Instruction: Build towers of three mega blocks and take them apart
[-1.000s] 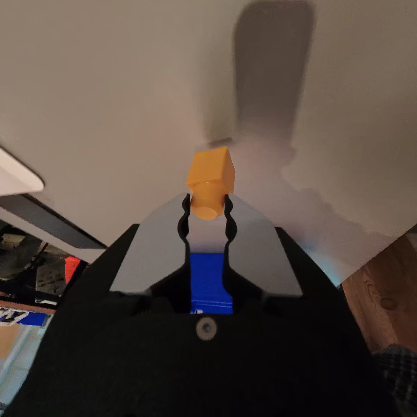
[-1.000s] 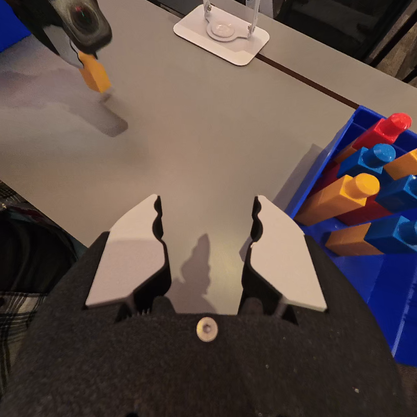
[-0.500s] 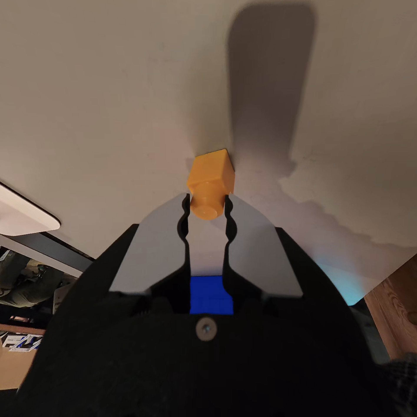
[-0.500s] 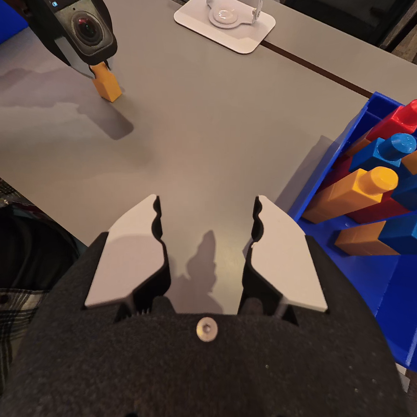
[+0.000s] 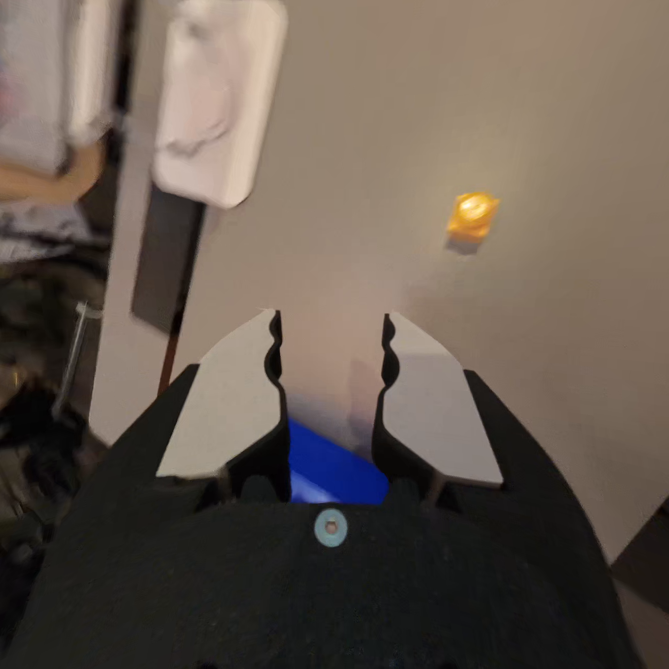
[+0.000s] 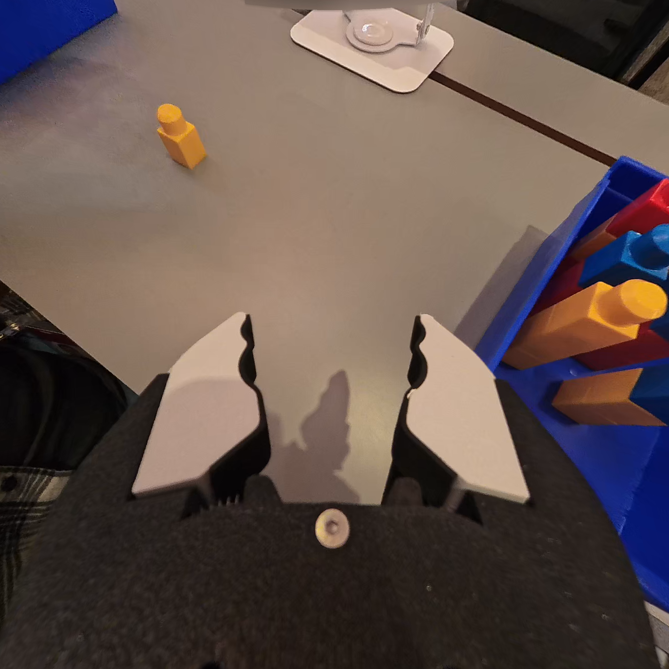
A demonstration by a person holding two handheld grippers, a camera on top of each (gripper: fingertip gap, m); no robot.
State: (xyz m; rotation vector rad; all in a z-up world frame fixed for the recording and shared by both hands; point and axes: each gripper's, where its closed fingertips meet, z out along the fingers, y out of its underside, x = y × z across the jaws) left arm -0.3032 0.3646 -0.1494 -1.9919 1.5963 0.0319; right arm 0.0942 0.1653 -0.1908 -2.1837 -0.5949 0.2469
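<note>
An orange mega block (image 6: 181,139) stands upright and alone on the grey table, stud up; in the blurred left wrist view it (image 5: 472,219) lies ahead and to the right. My left gripper (image 5: 330,316) is open and empty, raised and away from the block. My right gripper (image 6: 332,320) is open and empty above the table's near edge. A blue bin (image 6: 543,300) at the right holds several orange, blue and red blocks, among them an orange one (image 6: 593,318) leaning closest to my right finger.
A white stand base (image 6: 373,43) sits at the table's far side, and it also shows in the left wrist view (image 5: 217,105). A blue thing (image 6: 43,32) fills the far left corner. A dark seam (image 6: 521,116) crosses the table. A plaid sleeve (image 6: 21,506) is at lower left. Across from one pair of fingers to the other is roughly 45 cm. My left gripper's tips are some 25 cm from the blue thing (image 6: 43,32). It is also in sight in the left wrist view (image 5: 338,454).
My left gripper set the orange block on the table, opened, let go and pulled up and away; it has left the right wrist view. My right gripper stayed open and shifted slightly.
</note>
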